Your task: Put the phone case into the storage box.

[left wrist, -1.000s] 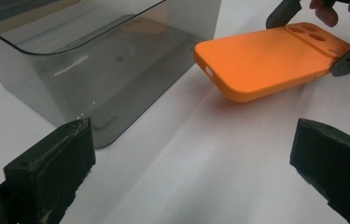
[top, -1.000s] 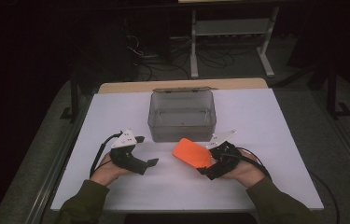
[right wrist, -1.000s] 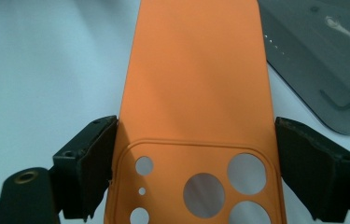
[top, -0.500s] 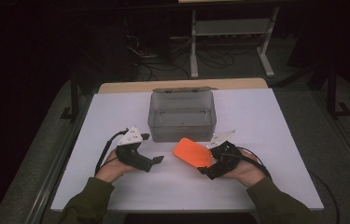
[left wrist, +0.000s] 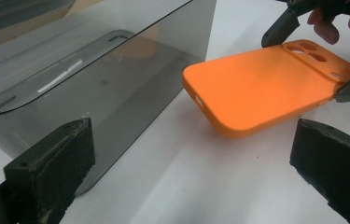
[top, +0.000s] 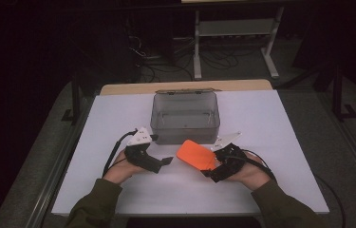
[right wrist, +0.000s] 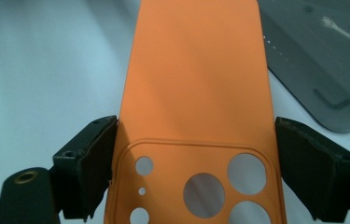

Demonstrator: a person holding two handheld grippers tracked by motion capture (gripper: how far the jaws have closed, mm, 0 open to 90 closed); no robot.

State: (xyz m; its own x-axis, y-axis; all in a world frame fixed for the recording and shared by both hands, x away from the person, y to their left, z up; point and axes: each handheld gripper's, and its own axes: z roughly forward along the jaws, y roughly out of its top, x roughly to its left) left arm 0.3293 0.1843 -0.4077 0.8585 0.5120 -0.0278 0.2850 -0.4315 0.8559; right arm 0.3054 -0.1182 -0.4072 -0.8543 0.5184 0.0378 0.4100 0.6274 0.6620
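Left tongs [top: 168,160] have edged toward 3 o'clock, spread and empty, jaws facing the orange phone case [top: 195,154]; my right tongs [top: 212,167] pinch its camera end, holding it off the desk [top: 270,123] at 6 o'clock of the grey box [top: 185,124], presumably for a two-handed grip.

Two forearms in olive sleeves come in from the bottom edge of the high view, one at lower left, one at lower right, angled toward each other at centre frame. The left hand [top: 118,170] grips the left tongs [top: 166,160], which point level toward the right of the frame with the jaws standing wide apart and nothing between the pads; in the left gripper view those two black jaws rise from the lower corners. The right hand [top: 249,173] wraps the right tongs [top: 209,166], which point toward the left of the frame. In the right gripper view their jaws press in on the two long edges of an orange phone case [right wrist: 196,116].
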